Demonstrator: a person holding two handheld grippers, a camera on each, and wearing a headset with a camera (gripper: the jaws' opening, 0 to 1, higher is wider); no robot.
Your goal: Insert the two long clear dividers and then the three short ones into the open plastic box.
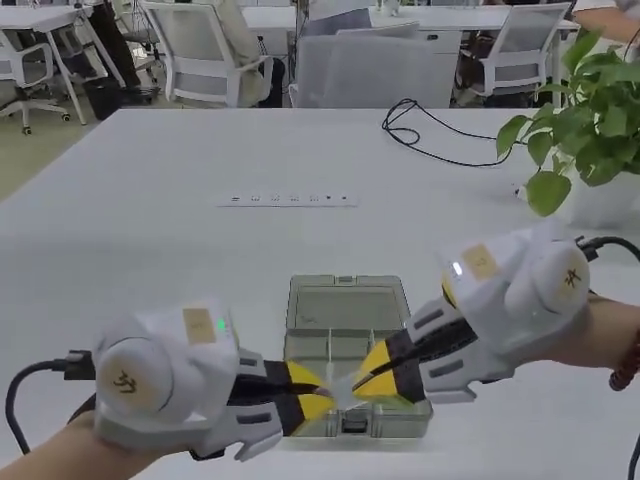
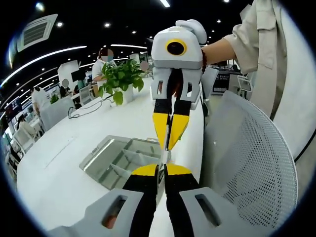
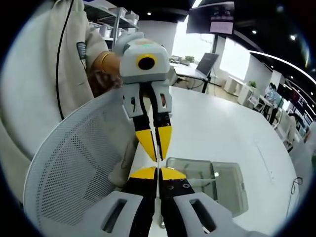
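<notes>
Fingers (image 2: 146,171) of the left gripper (image 2: 161,167) are pressed together on one end of a thin clear divider (image 2: 166,154). The fingers (image 2: 160,124) of the right gripper (image 2: 169,146) pinch the other end, so the two sets of tips face each other with very little of the strip exposed between them. Whether this piece is a long or a short divider cannot be told from the part that shows.

Long axis: the divider runs tip to tip, left to right across the head view and roughly parallel to the front wall of the open plastic box (image 1: 392,424). Neither gripper is nearer than the other, since each holds one end.

Direction to target: the box base lies directly below and just beyond the fingertips, which sit over its front half in the head view. How far the strip is from the base cannot be judged. The lid (image 1: 345,300) lies open behind the base, flat on the desk (image 1: 300,160).

Clear partitions (image 2: 132,157) already stand inside the base, so part of the set appears to be fitted.

Judgement: the coming move depends on keeping the strip level and parallel to its slots while both grippers lower together. Uneven descent would likely tilt the strip and jam one end.
</notes>
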